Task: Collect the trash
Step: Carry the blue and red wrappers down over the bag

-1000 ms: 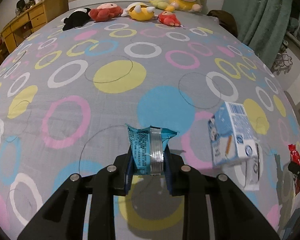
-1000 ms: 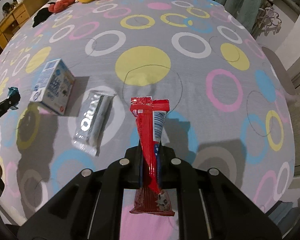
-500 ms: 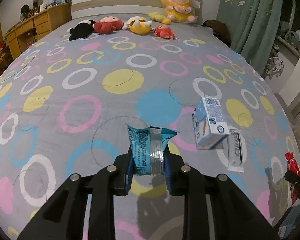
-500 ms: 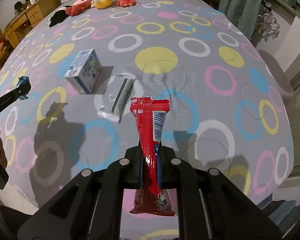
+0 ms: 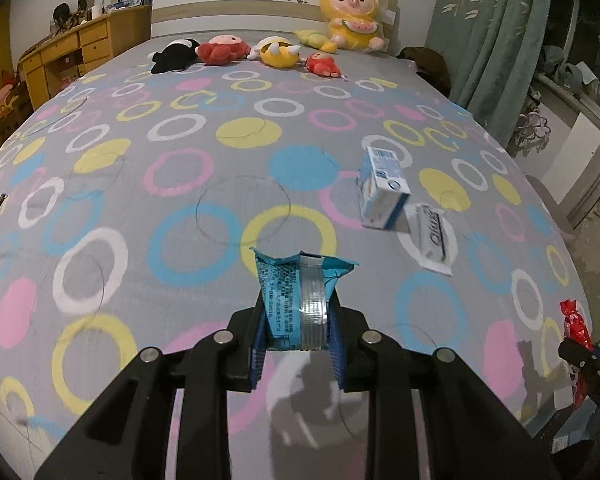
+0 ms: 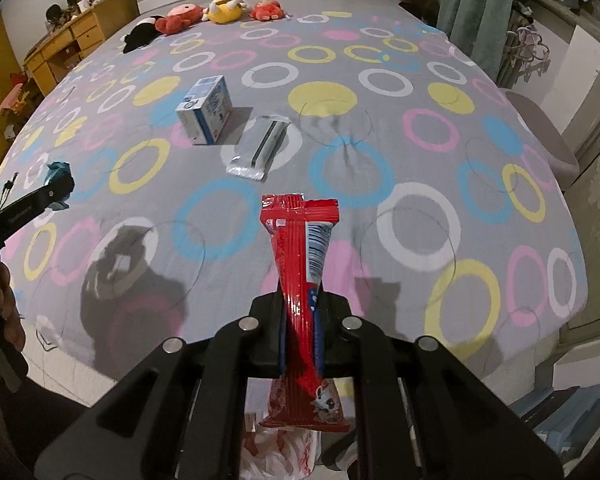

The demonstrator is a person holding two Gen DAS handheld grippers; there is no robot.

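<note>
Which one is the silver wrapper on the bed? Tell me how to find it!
Look at the big bed with the grey ring-patterned cover. Near its middle lies a blue-and-white carton, and right beside it lies the silver wrapper. It is the flat, shiny silver packet on the cover, not the boxy carton and not a wrapper held in a gripper.

Grey bedspread (image 5: 140, 152) w/ pink, yellow, blue, white rings; blue wrapper (image 5: 296, 300); red wrapper (image 6: 304, 264).

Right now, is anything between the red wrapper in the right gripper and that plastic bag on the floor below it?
Nothing visible. The red wrapper hangs from the shut right gripper past the bed's near edge, and the red-and-white plastic bag lies directly beneath its lower end with only open air between.
</note>
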